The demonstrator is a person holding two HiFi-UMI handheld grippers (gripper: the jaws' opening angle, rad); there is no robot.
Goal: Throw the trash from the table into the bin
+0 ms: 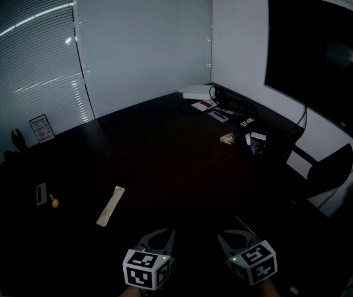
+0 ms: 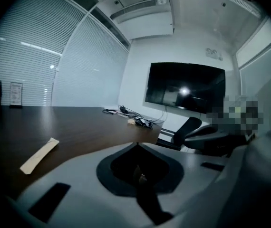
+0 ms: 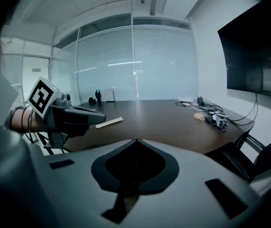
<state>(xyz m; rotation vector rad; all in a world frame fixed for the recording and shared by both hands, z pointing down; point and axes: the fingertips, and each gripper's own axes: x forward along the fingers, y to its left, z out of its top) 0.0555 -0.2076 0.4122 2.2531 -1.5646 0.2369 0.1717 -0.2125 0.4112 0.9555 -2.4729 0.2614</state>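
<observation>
A long pale paper wrapper [image 1: 111, 206] [image 2: 39, 156] [image 3: 109, 122] lies on the dark table [image 1: 164, 159], ahead and left of both grippers. Left of it are a small yellow piece [image 1: 54, 201] and a grey card [image 1: 41, 193]. A crumpled pale scrap [image 1: 228, 138] [image 2: 132, 121] [image 3: 201, 116] sits far right among cables. My left gripper [image 1: 166, 235] [image 2: 136, 145] hovers at the near edge, jaws closed tip to tip, nothing seen between them. My right gripper [image 1: 228, 236] [image 3: 135, 140] is beside it, also shut and empty. No bin is in view.
A dark wall screen [image 1: 325, 60] hangs at the right, with a black office chair [image 1: 331, 169] below it. Cables and small devices [image 1: 232, 107] and white papers [image 1: 196, 93] crowd the far corner. A small framed sign [image 1: 41, 129] stands at the left, before the window blinds.
</observation>
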